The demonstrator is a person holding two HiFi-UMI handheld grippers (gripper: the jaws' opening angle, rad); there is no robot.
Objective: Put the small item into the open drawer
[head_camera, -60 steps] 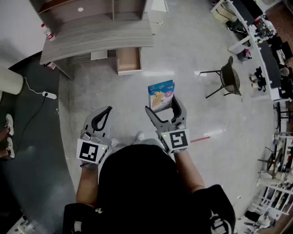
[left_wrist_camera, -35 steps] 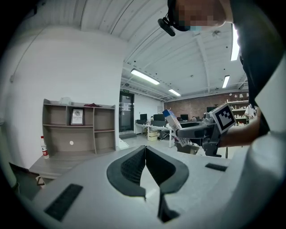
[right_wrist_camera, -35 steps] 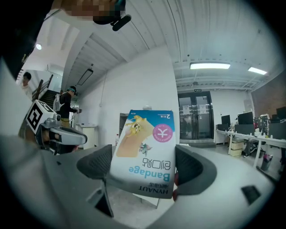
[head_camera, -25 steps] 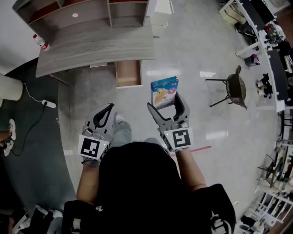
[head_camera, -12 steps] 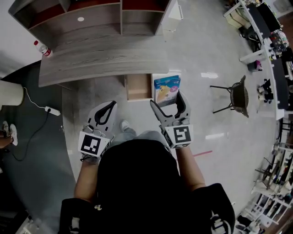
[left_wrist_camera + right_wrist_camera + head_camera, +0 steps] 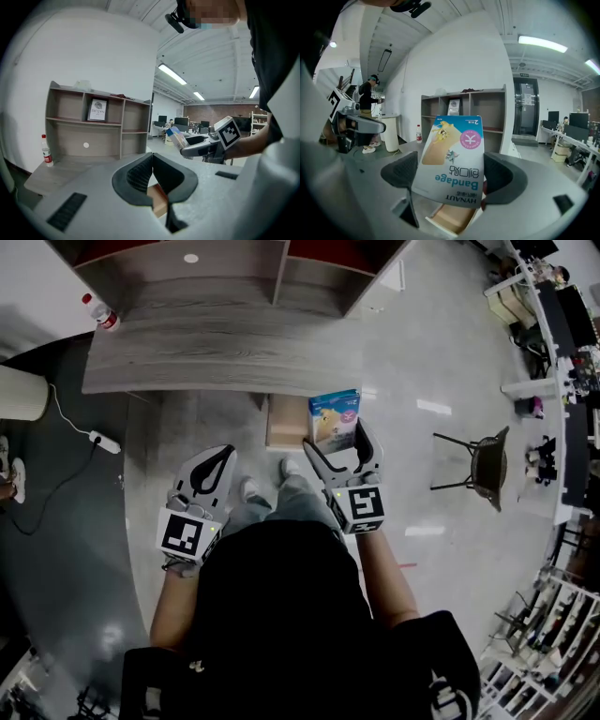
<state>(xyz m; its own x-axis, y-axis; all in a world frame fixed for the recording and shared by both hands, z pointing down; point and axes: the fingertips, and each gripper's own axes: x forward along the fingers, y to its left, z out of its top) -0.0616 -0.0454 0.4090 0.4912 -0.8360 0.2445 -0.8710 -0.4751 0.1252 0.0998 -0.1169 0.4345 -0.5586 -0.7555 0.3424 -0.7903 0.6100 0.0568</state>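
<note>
A blue and white bandage box (image 6: 335,420) stands upright between the jaws of my right gripper (image 6: 337,442), which is shut on it. The right gripper view shows the box (image 6: 452,159) from close up, squeezed between the two pads of the right gripper (image 6: 452,173). The open wooden drawer (image 6: 285,422) sticks out from under the grey desk (image 6: 216,357), just left of the box, and shows below the box as the drawer (image 6: 451,219). My left gripper (image 6: 221,461) hangs lower left, shut and empty; its jaws meet in the left gripper view (image 6: 152,161).
A water bottle (image 6: 99,313) stands on the desk's left end, and a shelf unit (image 6: 96,131) rises behind it. A black chair (image 6: 483,465) stands to the right. A white cylinder (image 6: 21,393) and a power strip (image 6: 101,442) lie at the left. The person's feet (image 6: 246,488) are below the drawer.
The person has walked toward the desk. The desk and drawer have come closer, and the box in the right gripper now sits right beside the drawer. Both grippers keep their state.
</note>
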